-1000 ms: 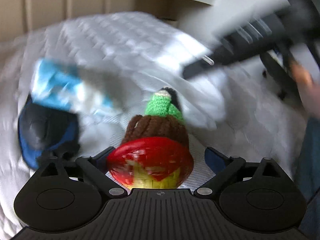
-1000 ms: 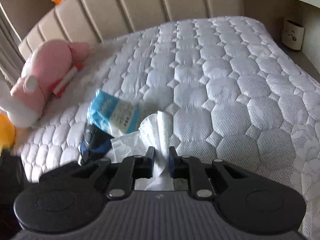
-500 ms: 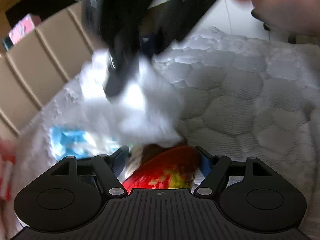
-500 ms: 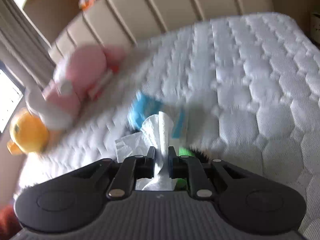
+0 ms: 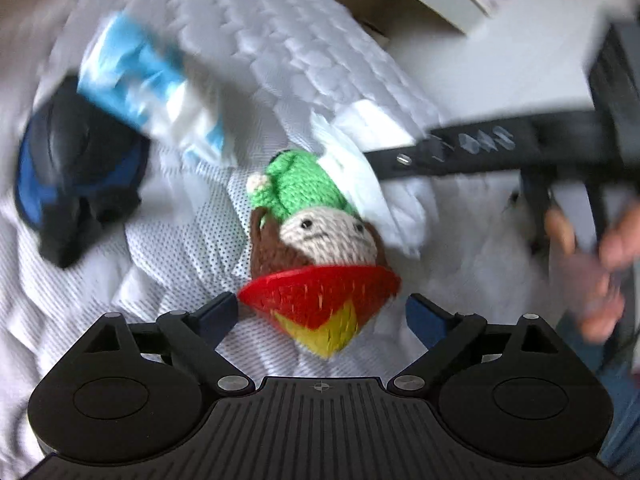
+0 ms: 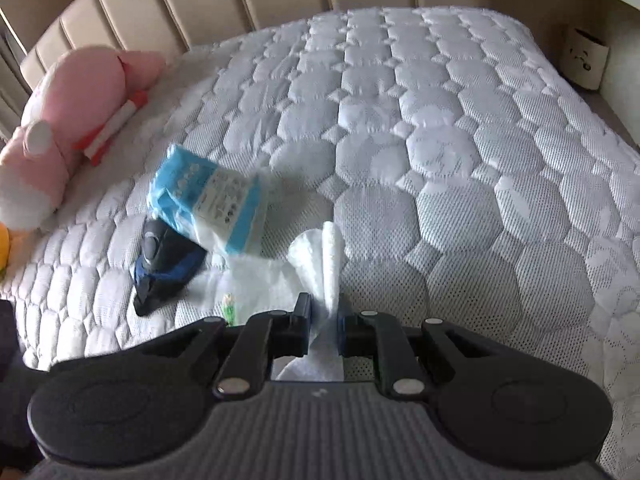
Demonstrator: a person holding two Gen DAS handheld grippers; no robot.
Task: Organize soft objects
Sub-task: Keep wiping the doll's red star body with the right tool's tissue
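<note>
A knitted doll (image 5: 320,240) with a green hat, brown hair and a red and yellow body lies face up on the white quilted mattress (image 6: 440,160). My left gripper (image 5: 322,312) is open, its blue-padded fingertips either side of the doll's red skirt. My right gripper (image 6: 323,312) is shut on a white tissue (image 6: 326,252) that sticks up between its fingers. In the left wrist view that tissue (image 5: 360,172) hangs just behind the doll's hat. Only a green sliver of the doll (image 6: 228,306) shows in the right wrist view.
A blue and white tissue pack (image 6: 208,204) leans on a black and blue object (image 6: 164,264) left of the doll. A pink plush (image 6: 68,120) lies by the beige headboard (image 6: 240,0). A person's hand (image 5: 592,264) is at the right.
The left gripper's fingers have spread and the doll now lies face up on the mattress. The right gripper, still shut on the tissue, has swung from above the doll to its right.
</note>
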